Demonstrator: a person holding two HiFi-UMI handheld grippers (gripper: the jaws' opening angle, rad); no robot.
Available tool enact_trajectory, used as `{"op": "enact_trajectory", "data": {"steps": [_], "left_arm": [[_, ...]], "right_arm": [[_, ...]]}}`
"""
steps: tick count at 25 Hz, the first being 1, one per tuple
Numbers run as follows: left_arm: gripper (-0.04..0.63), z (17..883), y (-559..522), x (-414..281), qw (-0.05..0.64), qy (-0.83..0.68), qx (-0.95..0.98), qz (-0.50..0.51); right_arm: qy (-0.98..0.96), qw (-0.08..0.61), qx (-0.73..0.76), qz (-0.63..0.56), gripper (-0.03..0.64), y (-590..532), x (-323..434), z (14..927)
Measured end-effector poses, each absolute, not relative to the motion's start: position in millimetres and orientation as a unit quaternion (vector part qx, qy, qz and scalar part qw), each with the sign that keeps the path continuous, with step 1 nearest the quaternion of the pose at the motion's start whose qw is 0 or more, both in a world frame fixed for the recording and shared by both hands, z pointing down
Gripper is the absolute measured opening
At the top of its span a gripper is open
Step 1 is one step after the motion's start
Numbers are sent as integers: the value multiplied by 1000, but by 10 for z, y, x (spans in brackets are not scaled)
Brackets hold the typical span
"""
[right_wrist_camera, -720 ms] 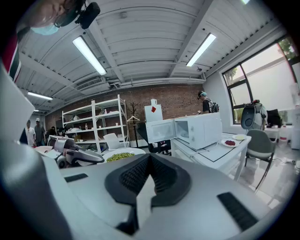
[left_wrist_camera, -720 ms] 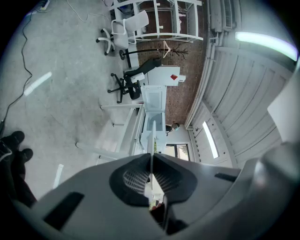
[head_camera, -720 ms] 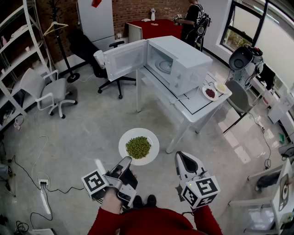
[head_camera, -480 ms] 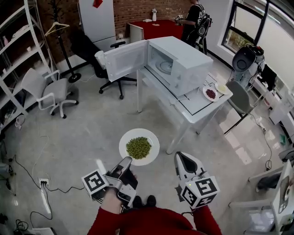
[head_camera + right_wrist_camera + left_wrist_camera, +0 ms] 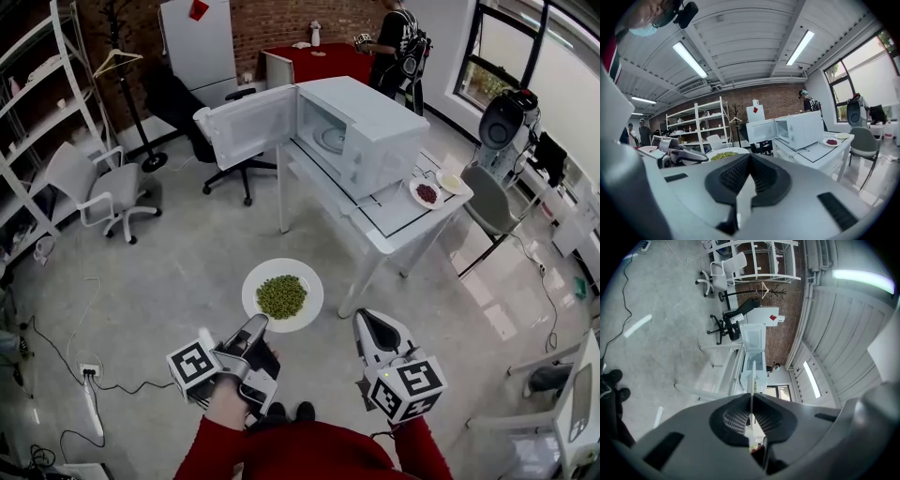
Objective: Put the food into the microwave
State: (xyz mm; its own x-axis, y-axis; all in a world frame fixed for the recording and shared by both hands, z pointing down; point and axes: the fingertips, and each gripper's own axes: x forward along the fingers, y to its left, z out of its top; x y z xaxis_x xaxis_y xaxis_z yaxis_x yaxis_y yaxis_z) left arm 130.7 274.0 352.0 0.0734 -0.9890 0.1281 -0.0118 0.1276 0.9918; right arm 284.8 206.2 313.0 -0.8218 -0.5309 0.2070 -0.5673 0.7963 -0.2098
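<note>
Holding the plate [image 5: 310, 282] of green peas [image 5: 281, 296] level, so nothing spills, with the left gripper [image 5: 255, 326] clamped on its near rim, well short of the open microwave [image 5: 361, 131] on the table [image 5: 412, 220], right gripper [image 5: 367, 323] closed and empty alongside.

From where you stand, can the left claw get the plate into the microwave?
Probably not yet. The left claw grips the plate by its rim, but the microwave stands well beyond it across the floor. Its door is open and nothing blocks the opening, so stepping closer should do.
</note>
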Motion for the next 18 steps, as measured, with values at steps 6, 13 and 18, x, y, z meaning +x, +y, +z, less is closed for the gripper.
{"op": "enact_trajectory", "data": {"steps": [6, 13, 18], "left_arm": [[25, 3450, 2525, 1291, 532, -522, 488, -454], [25, 3340, 2297, 1199, 519, -526, 495, -457], [25, 3328, 2110, 1107, 520, -522, 499, -457]], "right_arm": [[-946, 74, 296, 113, 14, 1855, 2909, 3093], [-944, 71, 300, 115, 14, 1612, 2817, 3026], [-940, 70, 308, 126, 14, 1417, 2699, 3046]]}}
